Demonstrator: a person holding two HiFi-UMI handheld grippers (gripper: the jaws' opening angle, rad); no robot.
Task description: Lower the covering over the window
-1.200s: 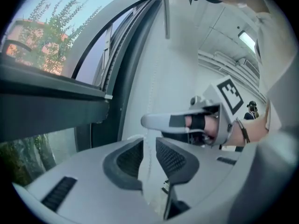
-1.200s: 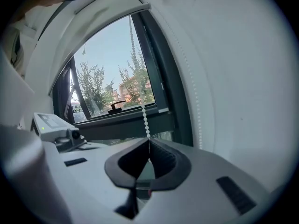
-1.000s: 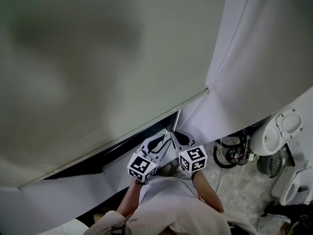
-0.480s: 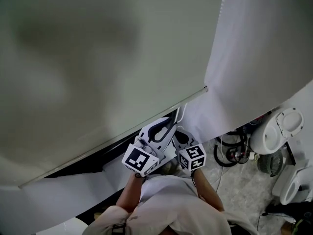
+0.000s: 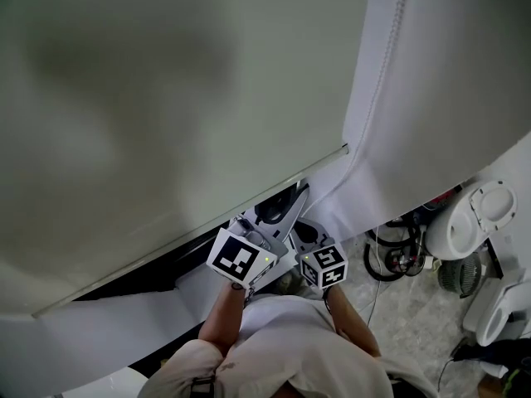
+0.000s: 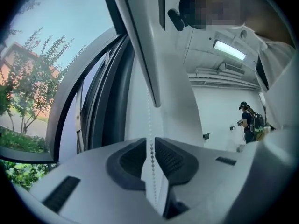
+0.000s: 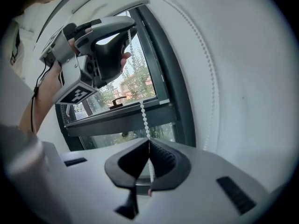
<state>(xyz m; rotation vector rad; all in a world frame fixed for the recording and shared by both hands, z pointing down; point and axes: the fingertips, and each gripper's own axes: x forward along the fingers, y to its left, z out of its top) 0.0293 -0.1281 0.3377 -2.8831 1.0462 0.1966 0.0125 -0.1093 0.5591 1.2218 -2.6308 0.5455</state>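
White chain (image 7: pixel 143 115) pinched low, threaded high, blind (image 5: pixel 166 98) partway down

Right gripper (image 7: pixel 149 144) has its fingers (image 7: pixel 164 158) pressed together on the chain, which runs up from them to the left gripper (image 6: pixel 151 141) above. Left fingers (image 6: pixel 172 157) sit a little apart with the chain threaded between, not clearly clamping, I'd guess so it can slide up for a fresh grip while the right one holds tension. Blind hangs out past the fingertips, bottom strip of window (image 7: pixel 117 91) not covered yet.
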